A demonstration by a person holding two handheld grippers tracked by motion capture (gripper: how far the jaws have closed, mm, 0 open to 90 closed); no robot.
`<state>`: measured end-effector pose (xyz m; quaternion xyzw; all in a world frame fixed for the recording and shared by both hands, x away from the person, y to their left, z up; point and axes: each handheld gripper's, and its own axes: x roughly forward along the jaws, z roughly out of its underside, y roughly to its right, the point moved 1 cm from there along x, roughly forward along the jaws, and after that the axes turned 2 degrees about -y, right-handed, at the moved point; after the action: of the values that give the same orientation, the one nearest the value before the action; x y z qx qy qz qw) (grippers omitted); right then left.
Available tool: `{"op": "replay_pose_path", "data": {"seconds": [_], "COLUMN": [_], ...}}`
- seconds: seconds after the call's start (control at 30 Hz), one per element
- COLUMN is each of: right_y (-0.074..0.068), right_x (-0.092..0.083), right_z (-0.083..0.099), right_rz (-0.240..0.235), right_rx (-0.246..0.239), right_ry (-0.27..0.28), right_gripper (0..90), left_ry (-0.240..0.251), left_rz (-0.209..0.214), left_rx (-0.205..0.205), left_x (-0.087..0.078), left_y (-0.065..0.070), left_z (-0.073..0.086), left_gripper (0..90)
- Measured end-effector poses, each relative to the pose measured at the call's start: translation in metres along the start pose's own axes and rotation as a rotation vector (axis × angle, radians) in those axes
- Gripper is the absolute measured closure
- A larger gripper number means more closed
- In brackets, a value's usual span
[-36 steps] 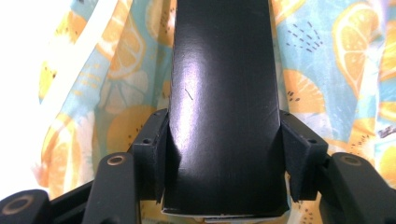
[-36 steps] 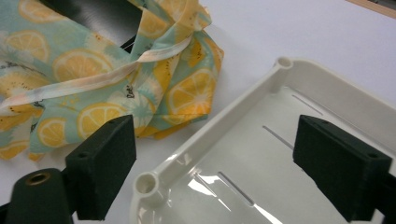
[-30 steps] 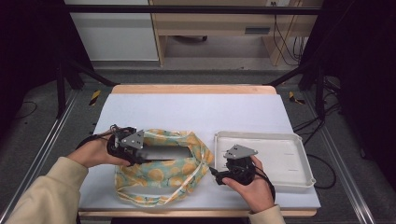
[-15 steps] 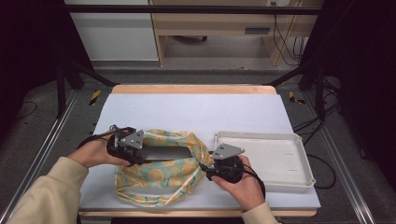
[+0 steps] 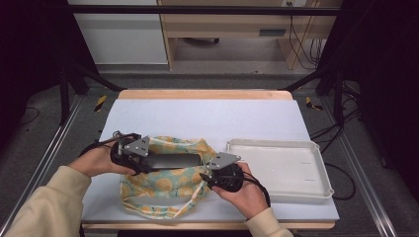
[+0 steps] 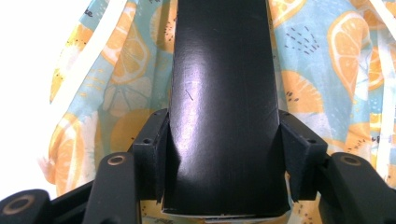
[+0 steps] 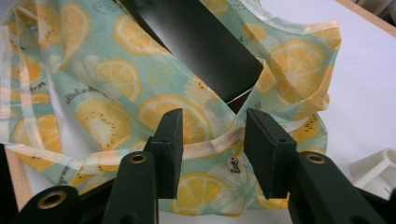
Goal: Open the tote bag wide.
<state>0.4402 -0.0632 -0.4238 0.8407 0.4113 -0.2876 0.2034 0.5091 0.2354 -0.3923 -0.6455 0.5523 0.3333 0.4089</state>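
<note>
on the white counter [image 5: 207,116], near its front edge: a cloth bag [image 5: 163,190] printed with orange slices on pale blue, lying slack with its mouth open. partly inside that mouth, a long black box [image 5: 173,161], lying level across the bag's top. clamped on the box's near end, the left hand-held gripper [image 5: 129,154], pads pressed flat to both long sides of the box [image 6: 224,107] in the left gripper view, bag fabric [image 6: 327,70] spread behind it. at the bag's right edge, the right hand-held gripper [image 5: 205,178], jaws just closing, straddling the cream-trimmed hem of the bag [image 7: 212,140] in the right gripper view; hem running between the pads, a visible gap left on either side, so not yet pinched. beyond the hem, the far end of the black box [image 7: 205,51], poking out over the fabric. just beside the bag on the right, touching the right hand, a shallow white tray [image 5: 296,145]
</note>
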Motion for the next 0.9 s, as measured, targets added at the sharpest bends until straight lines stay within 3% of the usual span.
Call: {"op": "replay_pose_path", "data": {"seconds": [0.47, 0.7, 0.9], "right_y": [-0.002, -0.004, -0.006], "right_x": [0.024, 0.028, 0.030], "right_z": [0.005, 0.006, 0.007], "right_rz": [-0.019, -0.025, -0.036], "right_rx": [-0.009, -0.010, -0.029], "right_ry": [-0.068, -0.074, -0.082], "right_gripper": [62.9, 65.9, 80.5], "left_ry": [0.022, 0.032, 0.055], "left_rz": [-0.009, -0.017, -0.015], "left_rx": [0.004, 0.007, 0.004], "left_x": [-0.005, -0.010, -0.013], "left_y": [0.001, 0.002, 0.000], "left_z": [-0.001, 0.001, 0.000], "left_gripper": [43.0, 43.0, 43.0]}}
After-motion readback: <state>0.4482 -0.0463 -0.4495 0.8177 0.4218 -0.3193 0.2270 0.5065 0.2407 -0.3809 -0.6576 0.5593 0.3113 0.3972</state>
